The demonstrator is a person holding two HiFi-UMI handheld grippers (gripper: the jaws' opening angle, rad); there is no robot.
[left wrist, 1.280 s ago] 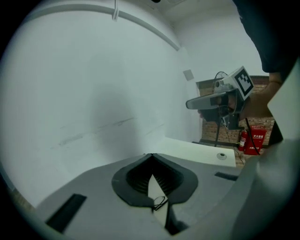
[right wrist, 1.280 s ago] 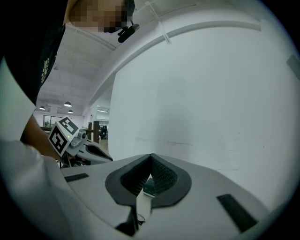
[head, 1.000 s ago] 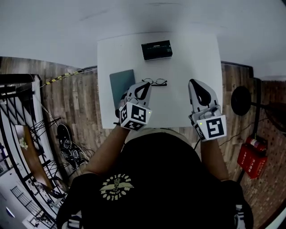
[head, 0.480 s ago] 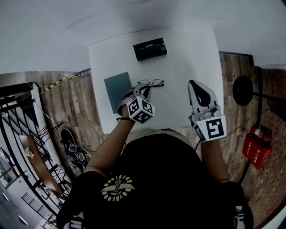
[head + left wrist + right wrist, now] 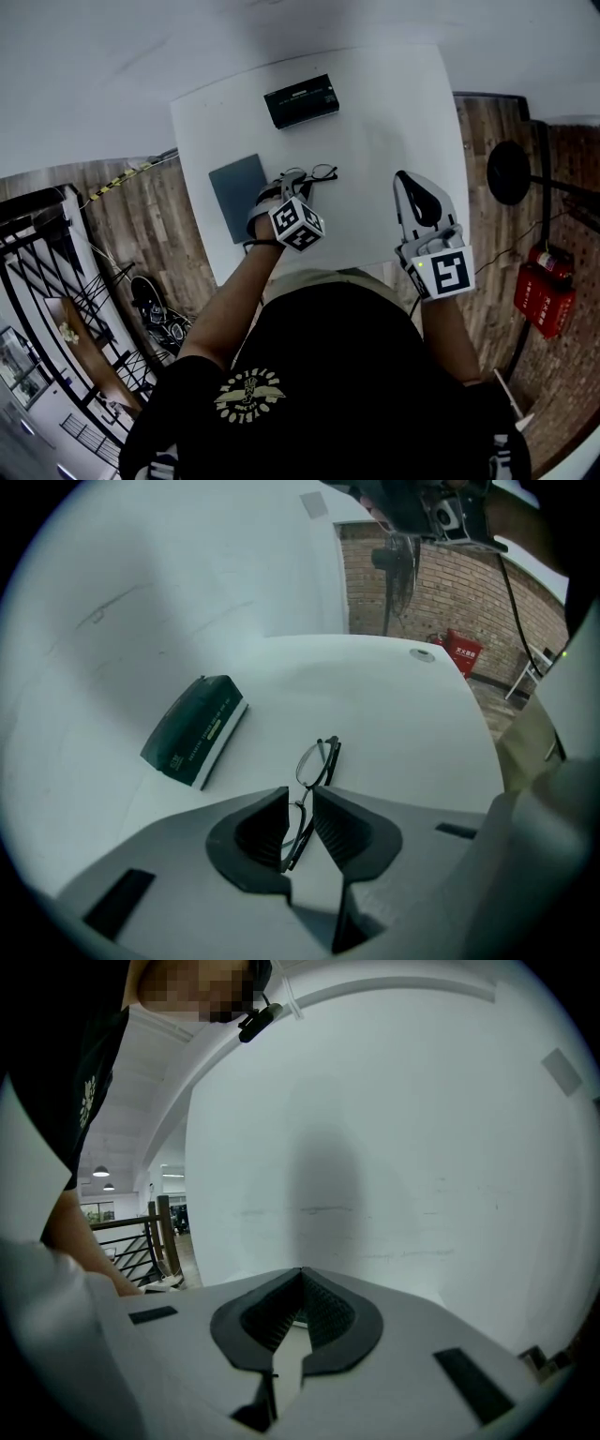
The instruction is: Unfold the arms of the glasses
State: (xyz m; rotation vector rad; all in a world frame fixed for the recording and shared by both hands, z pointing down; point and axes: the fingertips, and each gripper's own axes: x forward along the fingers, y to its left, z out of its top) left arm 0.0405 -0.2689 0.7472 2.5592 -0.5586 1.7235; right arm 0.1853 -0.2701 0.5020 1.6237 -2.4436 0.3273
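Presently the left tongs (image 5: 300, 803) point steeply down, spread astride the folded glasses (image 5: 317, 759) on the white surface (image 5: 394, 122), likely to steady the frame. Well to the right, the right tongs (image 5: 300, 1283) hover pressed together and empty, probably held ready to swing an arm out.

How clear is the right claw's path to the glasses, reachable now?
Probably yes. Bare table lies between the right claw and the free end of the glasses; the left claw straddles only the other end. The right claw is shut, so would need opening first.
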